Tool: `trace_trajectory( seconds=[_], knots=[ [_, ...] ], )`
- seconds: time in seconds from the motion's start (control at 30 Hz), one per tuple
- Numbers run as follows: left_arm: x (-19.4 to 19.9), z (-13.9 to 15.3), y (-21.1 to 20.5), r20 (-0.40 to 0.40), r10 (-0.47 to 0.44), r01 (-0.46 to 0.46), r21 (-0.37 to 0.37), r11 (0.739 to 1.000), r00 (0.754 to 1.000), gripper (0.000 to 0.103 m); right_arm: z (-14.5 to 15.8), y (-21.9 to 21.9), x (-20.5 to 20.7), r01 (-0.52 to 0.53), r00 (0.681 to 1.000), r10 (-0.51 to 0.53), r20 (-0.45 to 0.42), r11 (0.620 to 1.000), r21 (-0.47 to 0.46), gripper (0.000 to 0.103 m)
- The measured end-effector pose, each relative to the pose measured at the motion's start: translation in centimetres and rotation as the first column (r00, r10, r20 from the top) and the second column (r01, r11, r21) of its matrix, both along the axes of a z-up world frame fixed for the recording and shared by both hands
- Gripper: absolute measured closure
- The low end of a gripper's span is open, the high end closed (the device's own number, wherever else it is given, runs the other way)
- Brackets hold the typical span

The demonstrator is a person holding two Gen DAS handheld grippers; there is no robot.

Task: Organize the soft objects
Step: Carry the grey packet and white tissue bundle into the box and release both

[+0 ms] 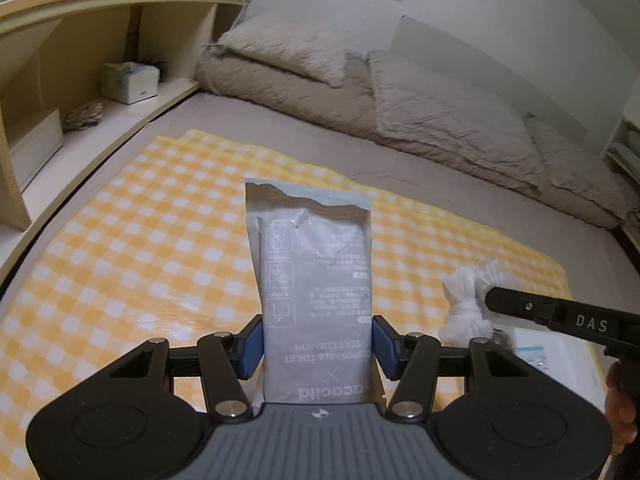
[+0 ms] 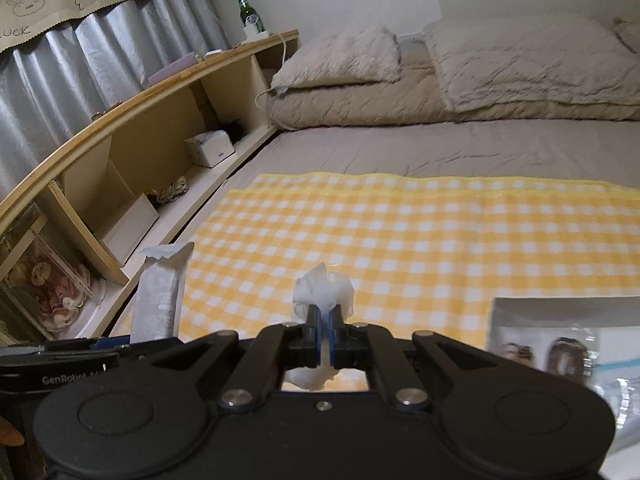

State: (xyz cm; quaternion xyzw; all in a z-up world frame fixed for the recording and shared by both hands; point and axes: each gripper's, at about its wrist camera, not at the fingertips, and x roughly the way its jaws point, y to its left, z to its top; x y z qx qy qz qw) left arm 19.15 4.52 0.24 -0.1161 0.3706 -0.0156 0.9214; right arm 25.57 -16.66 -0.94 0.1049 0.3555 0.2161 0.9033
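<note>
My left wrist view looks forward and down along its fingers, close over the yellow-and-white checked cloth [image 1: 160, 216], toward the beige folded bedding [image 1: 400, 92]. My right wrist view faces much the same way from alongside. Both share the cloth, bedding and pale wooden shelf unit [image 2: 132, 120].

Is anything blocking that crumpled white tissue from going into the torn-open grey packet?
Nothing visible does. The crumpled white tissue, in the right gripper, sits beside the torn grey packet held by the left gripper.
</note>
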Motion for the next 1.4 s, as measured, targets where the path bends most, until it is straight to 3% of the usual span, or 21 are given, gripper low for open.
trace_trajectory(
  seconds=[0.43,0.63,1.2,1.4],
  knots=[
    [0.2,1.0,-6.6,0.056,-0.153,0.156,-0.051,0.987,0.987,0.049,3.4,-6.0,-5.4,0.067,0.998,-0.066,0.026,0.995,-0.079,0.099],
    [1.1,0.7,-10.2,0.064,-0.224,0.229,-0.084,0.970,0.972,0.049,4.4,-9.5,-7.2,0.127,0.992,-0.125,0.033,0.990,-0.064,0.099],
    [5.0,-2.5,-20.7,0.007,-0.372,0.364,-0.215,0.906,0.928,0.049,1.0,-22.3,-8.6,0.381,0.923,-0.383,-0.031,0.923,-0.054,0.099],
    [6.6,-2.9,-25.0,0.028,-0.399,0.393,-0.248,0.886,0.917,0.048,0.1,-25.6,-8.4,0.430,0.900,-0.433,-0.039,0.900,-0.070,0.099]
  ],
)
